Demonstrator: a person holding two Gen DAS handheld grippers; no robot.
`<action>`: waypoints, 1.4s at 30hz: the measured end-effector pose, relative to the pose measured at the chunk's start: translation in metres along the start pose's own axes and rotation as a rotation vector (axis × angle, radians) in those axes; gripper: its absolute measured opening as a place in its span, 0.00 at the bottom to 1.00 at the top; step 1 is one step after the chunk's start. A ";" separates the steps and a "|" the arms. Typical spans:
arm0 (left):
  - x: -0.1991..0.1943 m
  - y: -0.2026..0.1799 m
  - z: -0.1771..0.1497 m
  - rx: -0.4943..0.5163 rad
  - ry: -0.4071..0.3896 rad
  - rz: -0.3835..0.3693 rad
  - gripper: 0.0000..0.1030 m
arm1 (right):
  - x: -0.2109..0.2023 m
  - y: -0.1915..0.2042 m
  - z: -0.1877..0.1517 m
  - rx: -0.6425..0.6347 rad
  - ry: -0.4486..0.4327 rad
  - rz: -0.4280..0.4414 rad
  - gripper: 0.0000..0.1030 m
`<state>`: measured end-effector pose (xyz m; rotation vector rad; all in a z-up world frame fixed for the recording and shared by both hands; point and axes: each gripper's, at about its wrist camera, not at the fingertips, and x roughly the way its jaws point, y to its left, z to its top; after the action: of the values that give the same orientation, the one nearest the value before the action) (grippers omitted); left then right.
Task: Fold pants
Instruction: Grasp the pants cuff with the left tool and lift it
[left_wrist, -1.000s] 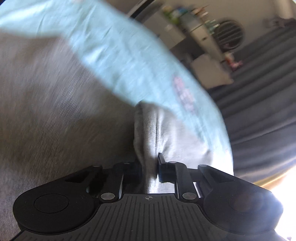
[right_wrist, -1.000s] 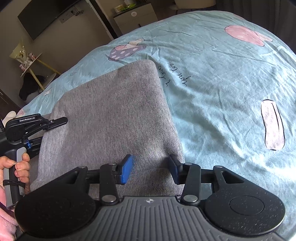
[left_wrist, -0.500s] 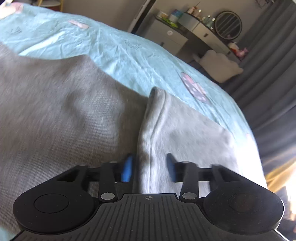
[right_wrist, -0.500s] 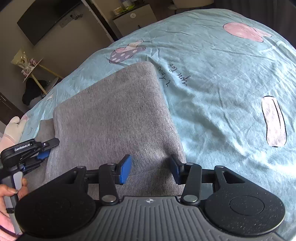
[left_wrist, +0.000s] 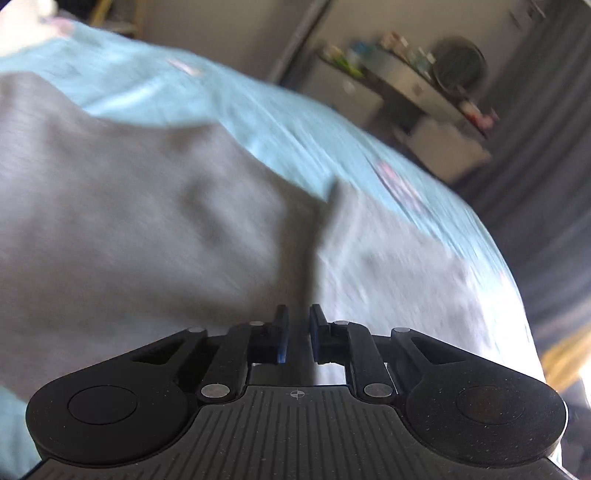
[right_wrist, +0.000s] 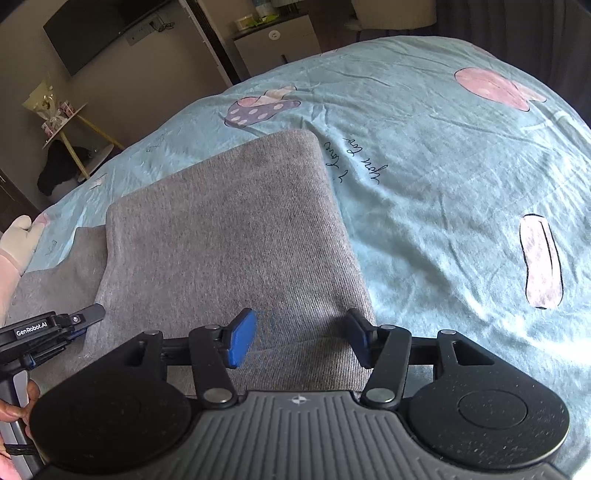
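Grey knit pants (right_wrist: 229, 236) lie folded on a light blue bed sheet (right_wrist: 443, 155), one layer over another. My right gripper (right_wrist: 299, 338) is open and empty, hovering just above the near edge of the fold. My left gripper (left_wrist: 297, 334) has its jaws nearly closed with a narrow gap, and no cloth shows between them. It hovers over the pants (left_wrist: 147, 229), which are blurred in this view. From the right wrist view the left gripper (right_wrist: 79, 319) sits at the pants' left edge, held by a hand.
The sheet has pink and purple cartoon prints (right_wrist: 487, 88). A white cabinet (right_wrist: 277, 40), a wall TV (right_wrist: 99, 26) and a small side table (right_wrist: 70, 125) stand beyond the bed. Dark curtains (left_wrist: 546, 155) hang on the far side.
My left gripper let go of the pants' edge, pulled back toward the near left, and its jaws narrowed again. The right gripper stayed open and barely moved.
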<state>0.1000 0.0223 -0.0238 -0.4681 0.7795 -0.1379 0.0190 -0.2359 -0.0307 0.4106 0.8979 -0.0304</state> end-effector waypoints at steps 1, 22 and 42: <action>-0.010 0.008 0.007 -0.027 -0.045 0.014 0.30 | -0.001 -0.001 0.000 0.003 -0.007 0.005 0.60; -0.102 0.277 0.013 -0.682 -0.233 -0.019 0.80 | 0.014 0.035 -0.005 0.000 -0.097 0.120 0.78; -0.103 0.280 0.045 -0.696 -0.392 -0.074 0.21 | 0.019 0.047 -0.011 -0.056 -0.117 0.117 0.80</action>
<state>0.0442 0.3173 -0.0575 -1.1455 0.4048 0.1640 0.0319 -0.1861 -0.0349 0.4043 0.7568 0.0771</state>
